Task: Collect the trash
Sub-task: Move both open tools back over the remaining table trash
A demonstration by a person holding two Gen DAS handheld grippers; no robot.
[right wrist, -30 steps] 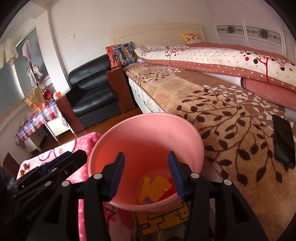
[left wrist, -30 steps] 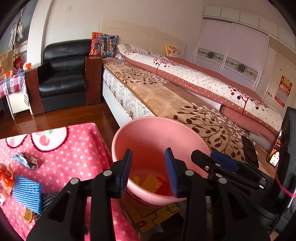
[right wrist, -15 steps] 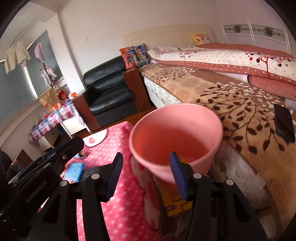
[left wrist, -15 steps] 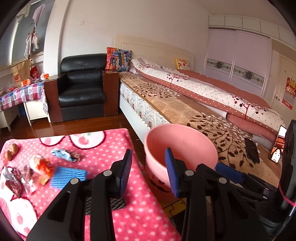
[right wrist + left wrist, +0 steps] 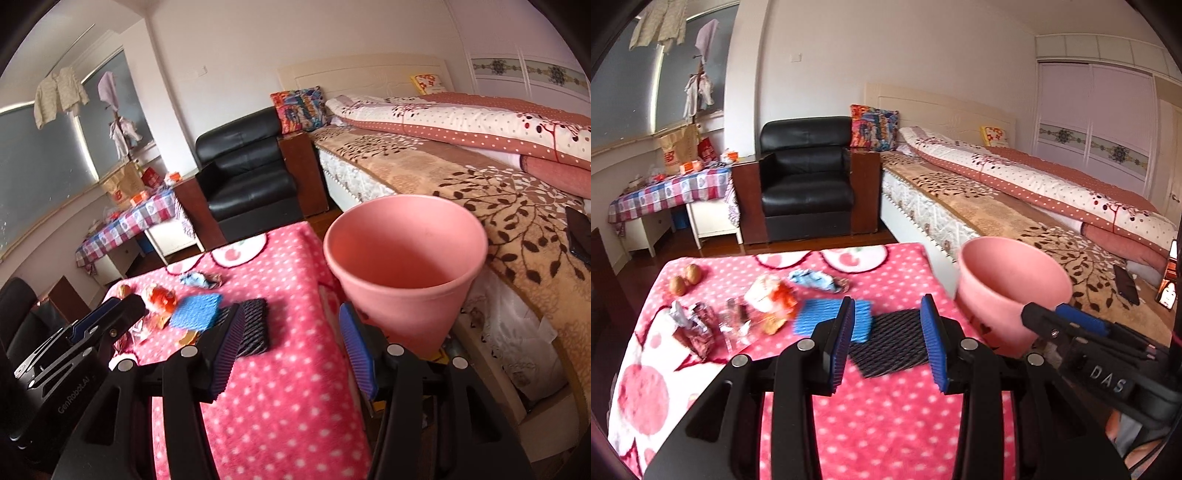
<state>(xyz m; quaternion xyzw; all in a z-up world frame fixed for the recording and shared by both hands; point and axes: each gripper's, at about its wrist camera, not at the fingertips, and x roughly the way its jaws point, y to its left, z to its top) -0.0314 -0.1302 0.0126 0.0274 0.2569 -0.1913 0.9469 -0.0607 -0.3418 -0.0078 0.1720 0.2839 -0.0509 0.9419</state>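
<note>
Plainly much remains: wrappers point(image 5: 690, 328) and foam nets point(image 5: 892, 341) litter the bench point(image 5: 886, 424) at frame centre; both grippers point(image 5: 888, 339) point(image 5: 291, 347) gape empty beside the pink bin point(image 5: 406, 258).

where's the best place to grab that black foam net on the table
Likely its near edge. The black foam net lies flat on the pink tablecloth, directly ahead of the open left gripper. Come down from above, pinching the front edge, clear of the blue foam net overlapping its far-left corner.

Bare pink cloth point(image 5: 886, 424) lies open below; the bucket point(image 5: 1008, 291) (just off the table's right edge) blocks that side.
</note>
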